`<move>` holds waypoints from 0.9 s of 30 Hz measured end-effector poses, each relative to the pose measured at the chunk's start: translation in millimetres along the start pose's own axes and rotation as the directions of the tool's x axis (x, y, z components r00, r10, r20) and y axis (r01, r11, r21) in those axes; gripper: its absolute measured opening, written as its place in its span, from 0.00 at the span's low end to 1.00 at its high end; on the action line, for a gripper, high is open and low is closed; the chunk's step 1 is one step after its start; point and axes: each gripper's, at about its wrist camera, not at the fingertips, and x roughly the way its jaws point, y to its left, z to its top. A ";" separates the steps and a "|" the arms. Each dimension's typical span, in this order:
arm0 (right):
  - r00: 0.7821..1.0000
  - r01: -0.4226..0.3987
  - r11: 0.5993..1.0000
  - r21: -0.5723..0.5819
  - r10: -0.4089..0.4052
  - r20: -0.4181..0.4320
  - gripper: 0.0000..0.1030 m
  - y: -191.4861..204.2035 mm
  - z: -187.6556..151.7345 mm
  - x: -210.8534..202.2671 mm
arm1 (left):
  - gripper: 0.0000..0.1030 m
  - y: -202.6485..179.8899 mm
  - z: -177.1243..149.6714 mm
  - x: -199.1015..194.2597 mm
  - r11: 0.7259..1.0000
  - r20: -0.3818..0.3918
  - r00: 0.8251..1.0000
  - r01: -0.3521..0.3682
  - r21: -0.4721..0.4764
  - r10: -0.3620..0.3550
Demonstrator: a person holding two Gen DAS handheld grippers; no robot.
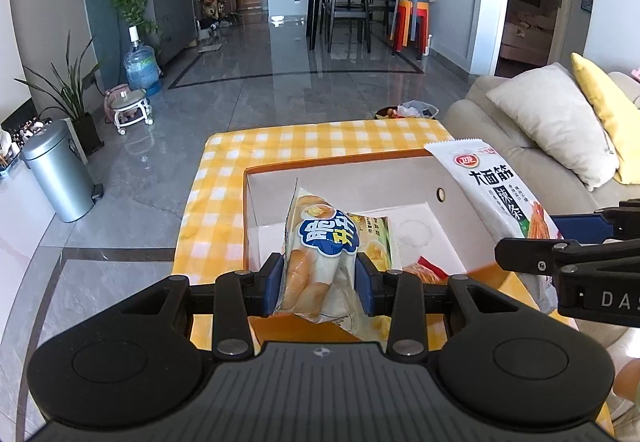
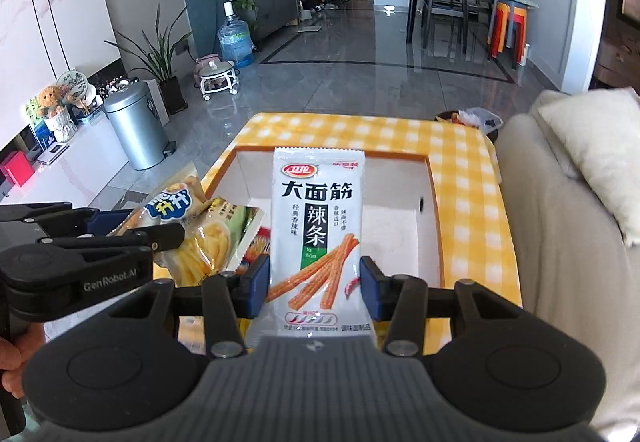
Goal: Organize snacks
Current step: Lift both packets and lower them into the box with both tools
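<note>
A bread packet (image 1: 320, 262) is clamped by the left gripper (image 1: 320, 282) at lower centre; a white packet (image 2: 316, 238) is clamped by the right gripper (image 2: 316, 282), above the box (image 2: 400, 181).

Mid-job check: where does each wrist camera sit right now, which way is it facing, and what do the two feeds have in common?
Left wrist: rides on the left gripper, looking along its fingers over the white box toward the dining area; its jaws clamp a bread packet; the right gripper's side shows at right.
Right wrist: rides on the right gripper, facing the same way; its jaws clamp a latiao packet; the left gripper and a hand show at left.
Shared: box, checked cloth, both packets, bin, water jug, sofa.
</note>
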 end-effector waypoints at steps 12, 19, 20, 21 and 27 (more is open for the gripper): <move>0.990 0.069 0.996 -0.058 -0.076 -0.116 0.44 -21.4 31.8 95.9 | 0.41 -5.2 19.8 69.7 0.996 -0.111 0.993 -0.033 0.078 0.042; 0.980 0.083 0.996 -0.044 -0.089 -0.176 0.44 -36.9 30.4 141.1 | 0.41 -11.3 18.2 104.0 0.993 -0.167 0.984 -0.042 0.112 0.060; 0.979 0.082 0.996 -0.042 -0.088 -0.183 0.44 -38.2 29.9 146.5 | 0.41 -12.0 18.0 108.2 0.992 -0.170 0.983 -0.043 0.119 0.063; 0.978 0.080 0.996 -0.039 -0.086 -0.189 0.44 -39.3 29.3 151.5 | 0.41 -12.9 18.1 112.4 0.991 -0.173 0.983 -0.046 0.126 0.068; 0.968 0.075 0.997 -0.026 -0.080 -0.239 0.44 -47.5 24.1 180.7 | 0.41 -16.6 12.9 137.8 0.987 -0.223 0.970 -0.059 0.150 0.091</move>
